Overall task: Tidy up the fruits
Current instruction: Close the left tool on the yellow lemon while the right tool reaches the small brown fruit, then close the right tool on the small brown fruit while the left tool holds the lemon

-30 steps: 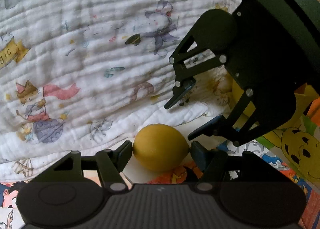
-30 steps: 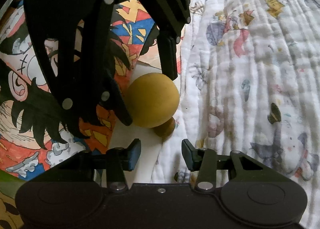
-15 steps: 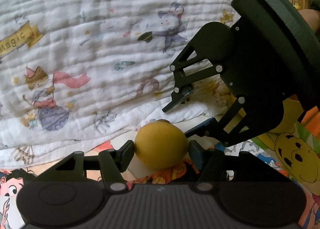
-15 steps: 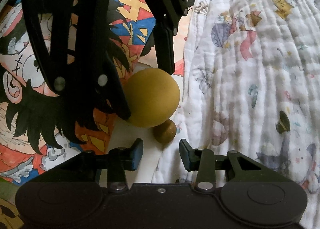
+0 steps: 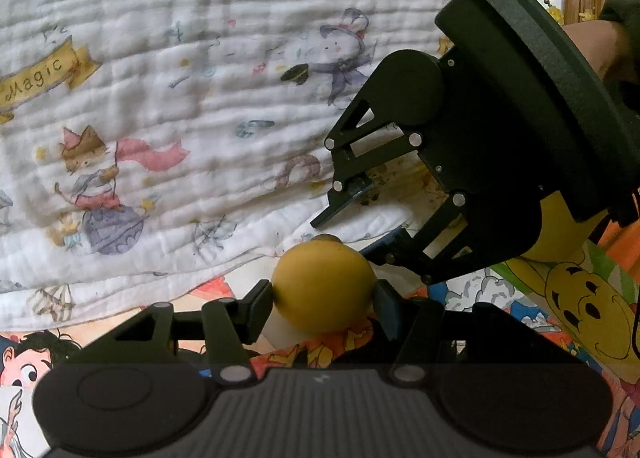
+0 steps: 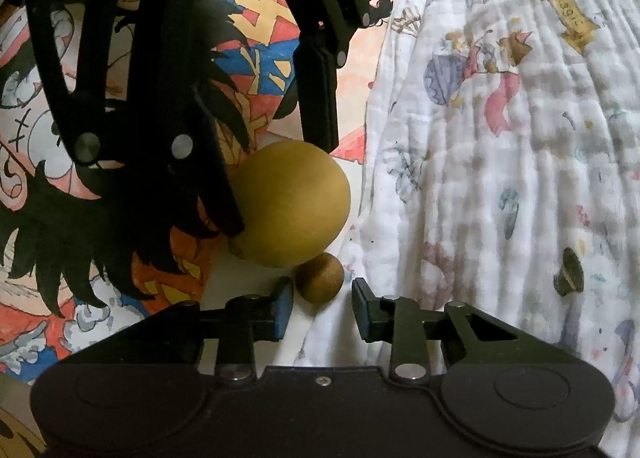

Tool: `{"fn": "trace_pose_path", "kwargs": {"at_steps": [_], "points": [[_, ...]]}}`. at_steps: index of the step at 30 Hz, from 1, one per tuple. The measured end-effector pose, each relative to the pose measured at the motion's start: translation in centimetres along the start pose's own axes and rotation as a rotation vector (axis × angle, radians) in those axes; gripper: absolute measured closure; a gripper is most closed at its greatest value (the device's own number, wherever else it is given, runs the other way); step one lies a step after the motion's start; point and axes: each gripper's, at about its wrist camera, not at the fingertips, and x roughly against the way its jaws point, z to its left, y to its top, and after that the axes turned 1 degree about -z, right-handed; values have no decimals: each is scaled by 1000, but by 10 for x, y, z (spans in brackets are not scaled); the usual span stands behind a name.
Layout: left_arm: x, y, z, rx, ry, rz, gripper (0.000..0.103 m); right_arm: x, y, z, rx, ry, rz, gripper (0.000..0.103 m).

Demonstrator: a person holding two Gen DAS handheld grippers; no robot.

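A yellow lemon (image 5: 324,282) lies on a cartoon-print sheet at the hem of a white blanket. My left gripper (image 5: 324,302) has a pad on each side of it, and its jaws are closing on it. In the right wrist view that same lemon (image 6: 292,201) shows from above with the left gripper's fingers (image 6: 320,97) around it. A small brown round fruit (image 6: 320,278) rests against the lemon's near side. My right gripper (image 6: 320,306) points down at it, jaws closing, with the fruit between the fingertips and a thin gap at the right pad.
A white quilted blanket (image 5: 180,105) with cartoon prints rises beyond the fruits. The bright cartoon sheet (image 6: 256,57) covers the surface under them. A yellow bear print (image 5: 580,306) and a person's hand (image 5: 592,45) are at the right.
The left jaws drew in until both pads met the lemon. The right gripper sank toward the small brown fruit and its jaws narrowed around it.
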Motion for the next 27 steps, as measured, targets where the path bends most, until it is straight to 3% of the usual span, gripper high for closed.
{"fn": "trace_pose_path", "kwargs": {"at_steps": [3, 18, 27], "points": [[0, 0, 0, 2, 0, 0, 44, -2, 2, 0, 12, 4, -2, 76], [-1, -1, 0, -16, 6, 2, 44, 2, -10, 12, 19, 40, -3, 76], [-17, 18, -8, -67, 6, 44, 37, 1, -20, 21, 5, 69, 24, 76]]}}
